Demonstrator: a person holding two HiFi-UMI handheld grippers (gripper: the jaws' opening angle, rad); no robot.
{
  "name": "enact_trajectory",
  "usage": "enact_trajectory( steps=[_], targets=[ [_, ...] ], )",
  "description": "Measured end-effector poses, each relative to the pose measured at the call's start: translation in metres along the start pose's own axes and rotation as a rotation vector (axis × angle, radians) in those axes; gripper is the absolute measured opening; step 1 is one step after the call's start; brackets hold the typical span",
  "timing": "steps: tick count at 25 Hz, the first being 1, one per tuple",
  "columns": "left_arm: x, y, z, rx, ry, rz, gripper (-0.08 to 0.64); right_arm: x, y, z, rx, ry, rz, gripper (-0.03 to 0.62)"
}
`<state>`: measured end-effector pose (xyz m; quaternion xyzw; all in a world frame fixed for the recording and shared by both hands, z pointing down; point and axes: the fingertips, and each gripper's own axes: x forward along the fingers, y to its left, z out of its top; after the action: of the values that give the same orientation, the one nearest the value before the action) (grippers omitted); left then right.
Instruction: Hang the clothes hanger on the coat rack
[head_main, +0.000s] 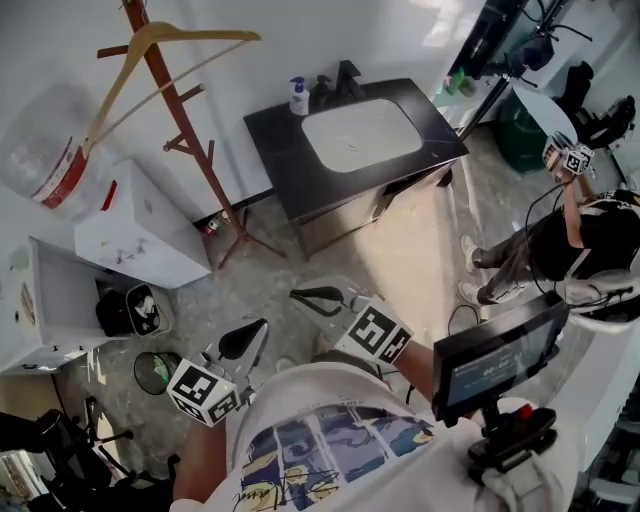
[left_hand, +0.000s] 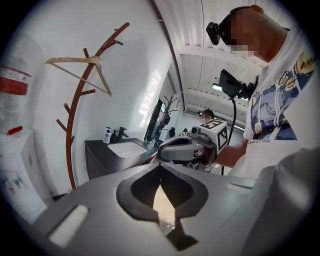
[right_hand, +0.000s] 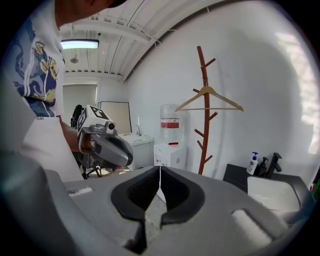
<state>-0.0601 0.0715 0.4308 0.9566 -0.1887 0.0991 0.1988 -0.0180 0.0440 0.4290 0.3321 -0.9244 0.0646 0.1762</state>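
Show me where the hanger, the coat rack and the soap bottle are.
Hanger (head_main: 205, 34), head view, on its upper wooden arm.
Coat rack (head_main: 183, 116), head view, middle of the trunk.
Soap bottle (head_main: 298, 98), head view, on its body.

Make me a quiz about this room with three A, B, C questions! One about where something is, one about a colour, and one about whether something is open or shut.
1. Where is the wooden hanger?
A. On the floor
B. Hanging high on the coat rack
C. On a door handle

2. What colour is the counter around the sink?
A. Black
B. Yellow
C. Pink

3. How are the left gripper jaws?
A. Wide open
B. Shut on the hanger
C. Shut, with nothing between them

Answers:
1 B: the hanger hangs from the rack near its top.
2 A: a dark top surrounds the white basin.
3 C: in the left gripper view the jaw tips meet and nothing is between them.
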Motion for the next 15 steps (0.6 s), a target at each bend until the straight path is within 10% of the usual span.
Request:
enact_trajectory(
  steps=[15],
  targets=[
    [-0.073, -0.001, -0.028, -0.039, -0.013, -0.012, 0.003, 0.029, 0.088, 0.010, -0.079, 0.014, 0.016, 0.002]
  ],
)
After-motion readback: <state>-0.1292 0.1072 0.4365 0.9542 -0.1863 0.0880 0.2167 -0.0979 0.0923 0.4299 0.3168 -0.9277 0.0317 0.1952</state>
